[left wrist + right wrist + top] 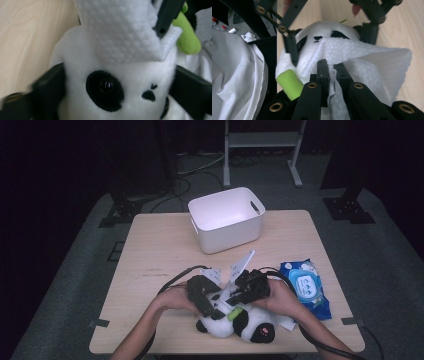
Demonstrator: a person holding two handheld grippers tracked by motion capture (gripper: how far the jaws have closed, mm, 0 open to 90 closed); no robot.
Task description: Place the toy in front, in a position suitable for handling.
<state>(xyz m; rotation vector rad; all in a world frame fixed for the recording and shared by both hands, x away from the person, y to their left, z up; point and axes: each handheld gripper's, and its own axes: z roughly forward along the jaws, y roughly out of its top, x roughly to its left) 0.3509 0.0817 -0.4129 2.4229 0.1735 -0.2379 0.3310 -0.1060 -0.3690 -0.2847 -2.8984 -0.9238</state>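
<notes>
The panda plush (240,322) lies near the table's (150,250) front edge. The left gripper's (207,307) jaws straddle its head, pads at both sides. The right gripper (235,296) pinches a white wipe (362,57) draped over its face. A white bin (226,220) stands toward the back edge, well apart; a blue wipes pack (307,287) lies near the right edge.

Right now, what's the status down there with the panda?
Left gripper straddles the panda head, jaws just closing in. Right gripper shut on the wipe, laid across panda's face. Nothing in the way.
</notes>
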